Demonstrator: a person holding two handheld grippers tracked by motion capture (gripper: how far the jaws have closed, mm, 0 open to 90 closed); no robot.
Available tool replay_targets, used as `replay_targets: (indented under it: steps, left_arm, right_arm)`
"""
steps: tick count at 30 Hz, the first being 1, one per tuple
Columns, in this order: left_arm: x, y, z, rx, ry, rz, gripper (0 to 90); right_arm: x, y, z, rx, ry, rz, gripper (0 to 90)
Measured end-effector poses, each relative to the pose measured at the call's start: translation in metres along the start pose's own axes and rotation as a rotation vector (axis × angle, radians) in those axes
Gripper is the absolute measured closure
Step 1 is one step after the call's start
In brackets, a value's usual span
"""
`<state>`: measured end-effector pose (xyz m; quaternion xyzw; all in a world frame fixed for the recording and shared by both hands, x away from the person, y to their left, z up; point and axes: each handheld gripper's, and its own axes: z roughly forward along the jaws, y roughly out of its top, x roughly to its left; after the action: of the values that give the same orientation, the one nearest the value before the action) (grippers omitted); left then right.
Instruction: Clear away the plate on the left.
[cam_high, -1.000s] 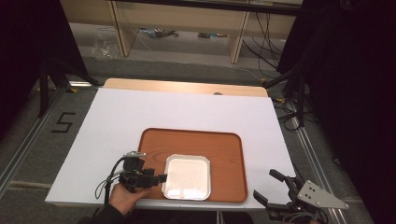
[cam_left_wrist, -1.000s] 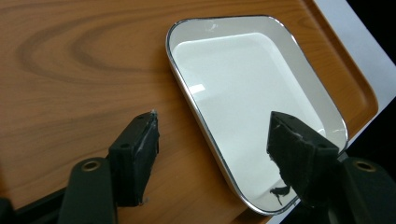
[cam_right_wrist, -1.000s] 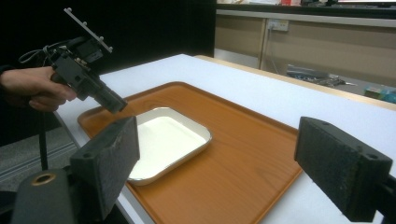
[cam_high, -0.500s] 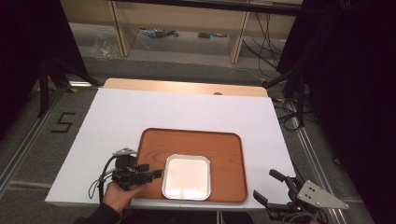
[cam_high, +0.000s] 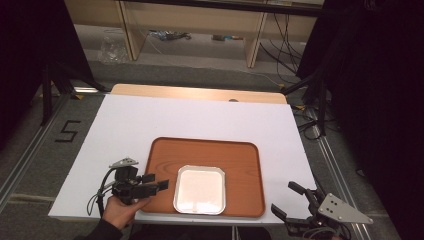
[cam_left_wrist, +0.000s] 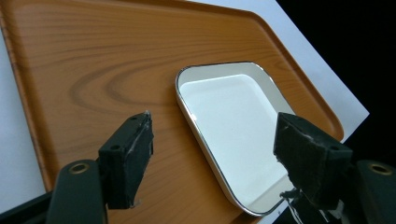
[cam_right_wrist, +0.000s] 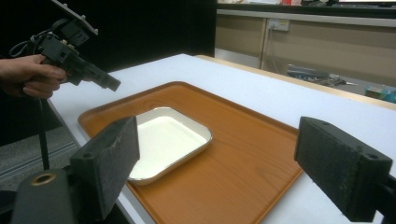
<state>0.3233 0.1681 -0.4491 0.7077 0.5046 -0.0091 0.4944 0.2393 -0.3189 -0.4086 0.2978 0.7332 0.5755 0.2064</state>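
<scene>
A white square dish (cam_high: 200, 189) lies in the near half of a brown wooden tray (cam_high: 240, 160) on the white table. My left gripper (cam_high: 156, 181) hovers over the tray's left rim and points right at the dish; its jaws have just been opening and nothing is between them. In the left gripper view the left gripper (cam_left_wrist: 212, 133) stands wide open above the dish (cam_left_wrist: 233, 112) and the tray (cam_left_wrist: 93, 70). My right gripper (cam_high: 284, 197) is open off the table's near right corner. In its own view, the right gripper (cam_right_wrist: 219, 137) frames the dish (cam_right_wrist: 163, 135), empty.
The white table (cam_high: 175, 120) has a bare wooden strip (cam_high: 200, 93) along its far edge. Shelves and cables stand beyond it on the floor. A black "5" (cam_high: 67, 131) is marked on the floor at the left. A hand (cam_right_wrist: 32, 74) holds the left gripper (cam_right_wrist: 109, 83).
My left gripper has drawn back to the left from the dish's left edge, rising slightly, and its jaws stand a little wider. The right gripper has kept still.
</scene>
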Motion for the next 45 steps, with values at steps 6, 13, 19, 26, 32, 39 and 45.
replay_targets:
  steps: [6,13,19,26,32,39,45]
  left_arm:
    - [0.001,-0.001,-0.006,-0.016,-0.017,0.012,25.5]
    - [-0.001,-0.001,-0.013,-0.046,-0.018,0.042,24.6]
    - [-0.001,-0.003,-0.018,-0.062,-0.019,0.059,24.3]
    - [-0.004,-0.004,-0.022,-0.066,-0.001,0.085,24.3]
    - [-0.007,-0.006,-0.026,-0.074,-0.011,0.092,24.2]
    - [-0.012,-0.009,-0.033,-0.09,-0.006,0.127,23.8]
    - [-0.017,-0.012,-0.034,-0.085,-0.003,0.181,23.6]
  right_arm:
    - [0.0,0.0,0.0,0.001,0.001,0.0,15.0]
    - [0.0,0.0,0.0,-0.003,0.004,0.001,15.0]
    - [0.0,0.0,0.0,-0.003,0.005,0.002,14.9]
    - [-0.002,-0.002,0.001,-0.015,0.0,0.011,15.0]
    - [-0.003,-0.002,0.001,-0.008,0.001,0.012,14.9]
    - [-0.002,-0.001,0.0,-0.004,0.003,0.007,15.0]
    - [0.0,-0.001,-0.001,-0.002,-0.014,0.012,15.0]
